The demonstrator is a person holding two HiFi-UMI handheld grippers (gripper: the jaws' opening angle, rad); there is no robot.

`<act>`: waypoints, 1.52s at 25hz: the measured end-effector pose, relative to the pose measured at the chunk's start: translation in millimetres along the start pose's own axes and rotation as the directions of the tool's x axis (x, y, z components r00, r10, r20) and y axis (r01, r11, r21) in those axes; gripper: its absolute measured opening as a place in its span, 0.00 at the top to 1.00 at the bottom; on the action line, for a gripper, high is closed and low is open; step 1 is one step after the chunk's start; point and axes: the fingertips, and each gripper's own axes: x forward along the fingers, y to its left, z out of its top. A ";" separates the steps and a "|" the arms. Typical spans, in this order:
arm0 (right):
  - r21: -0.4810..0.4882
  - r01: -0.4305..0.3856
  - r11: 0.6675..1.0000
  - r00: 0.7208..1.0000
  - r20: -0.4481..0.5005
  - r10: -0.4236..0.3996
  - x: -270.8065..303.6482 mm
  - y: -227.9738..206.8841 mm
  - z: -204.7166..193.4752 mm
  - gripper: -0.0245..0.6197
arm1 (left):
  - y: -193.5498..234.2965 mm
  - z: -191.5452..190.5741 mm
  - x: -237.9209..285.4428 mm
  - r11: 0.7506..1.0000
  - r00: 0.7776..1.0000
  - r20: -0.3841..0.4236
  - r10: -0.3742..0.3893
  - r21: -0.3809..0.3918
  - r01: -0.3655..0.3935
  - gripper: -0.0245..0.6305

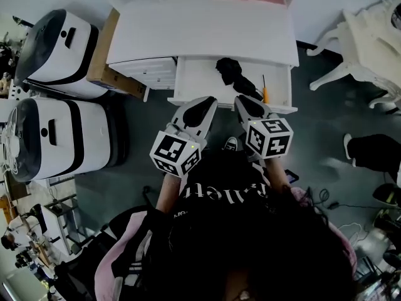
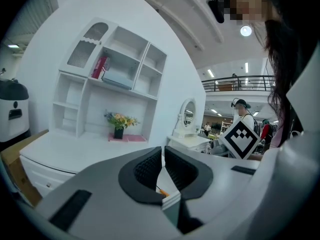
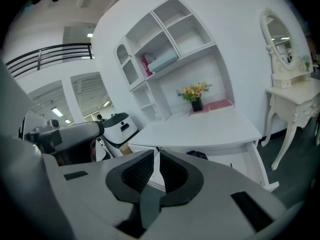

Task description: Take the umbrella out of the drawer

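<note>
A black folded umbrella (image 1: 230,73) lies in the open drawer (image 1: 200,80) of the white desk (image 1: 200,30), toward the drawer's right half. In the right gripper view the umbrella (image 3: 198,155) shows as a dark lump in the drawer (image 3: 243,160). My left gripper (image 1: 202,107) hovers at the drawer's front edge, shut and empty. My right gripper (image 1: 249,104) is beside it, just in front of the umbrella, also shut with nothing held. The jaws of the left gripper (image 2: 163,152) and the right gripper (image 3: 156,154) stand closed together.
An orange-handled screwdriver (image 1: 265,95) lies at the drawer's right end. Two white-and-black machines (image 1: 59,46) (image 1: 53,137) and a cardboard box (image 1: 108,61) stand left of the desk. A white dressing table (image 1: 369,39) stands at the right. A flower pot (image 3: 196,104) sits on the desk top.
</note>
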 end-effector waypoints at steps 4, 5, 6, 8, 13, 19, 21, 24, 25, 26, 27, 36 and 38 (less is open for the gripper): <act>0.016 -0.025 1.000 0.999 -0.028 0.025 16.7 0.2 -1.2 0.86 | 9.8 -2.2 10.3 1.000 1.000 -0.029 0.004 -0.007 -0.005 0.92; 0.021 -0.029 0.999 0.999 -0.034 0.030 20.0 0.6 -2.6 0.86 | 12.5 -2.9 12.1 1.000 0.999 -0.036 0.006 -0.009 -0.006 0.92; 0.026 -0.031 0.999 0.999 -0.040 0.032 22.7 0.0 -4.1 0.86 | 14.8 -3.6 14.1 1.000 0.999 -0.041 0.006 -0.012 -0.006 0.92; 0.037 -0.025 0.999 0.998 -0.050 0.027 27.1 -3.3 -7.6 0.86 | 18.8 -5.3 18.5 1.000 0.999 -0.050 0.001 -0.017 -0.002 0.92; 0.074 0.013 0.997 0.998 -0.069 -0.008 40.3 -20.0 -9.6 0.86 | 35.8 -11.8 34.9 0.999 0.997 -0.080 -0.017 -0.038 0.014 0.92; 0.099 0.099 0.990 0.993 -0.074 -0.092 67.2 -47.3 5.1 0.86 | 62.9 -5.0 62.5 0.995 0.989 -0.108 -0.097 -0.035 0.094 0.92; 0.097 0.122 0.988 0.991 -0.074 -0.115 77.1 -53.6 8.7 0.86 | 74.2 -2.7 70.6 0.993 0.986 -0.116 -0.119 -0.030 0.116 0.92; 0.094 0.152 0.984 0.986 -0.088 -0.144 95.0 -64.7 8.4 0.86 | 91.8 -3.2 82.1 0.990 0.982 -0.131 -0.139 -0.027 0.137 0.92; 0.092 0.163 0.982 0.983 -0.097 -0.154 100.8 -68.5 6.8 0.86 | 97.4 -3.7 85.1 0.989 0.980 -0.134 -0.145 -0.030 0.142 0.92; 0.088 0.174 0.981 0.980 -0.108 -0.165 106.3 -72.2 4.5 0.86 | 102.9 -4.6 87.6 0.988 0.979 -0.137 -0.151 -0.034 0.148 0.92; 0.083 0.186 0.979 0.977 -0.118 -0.176 111.6 -76.1 1.9 0.86 | 108.5 -5.8 90.0 0.988 0.978 -0.141 -0.156 -0.038 0.152 0.92; 0.023 0.216 0.976 0.953 -0.222 -0.206 157.1 -122.9 -23.9 0.86 | 144.5 -14.3 116.0 0.979 0.961 -0.184 -0.205 -0.056 0.198 0.92; -0.031 0.204 0.978 0.943 -0.261 -0.205 171.6 -132.5 -32.5 0.86 | 150.1 -16.7 120.2 0.976 0.956 -0.196 -0.219 -0.059 0.212 0.92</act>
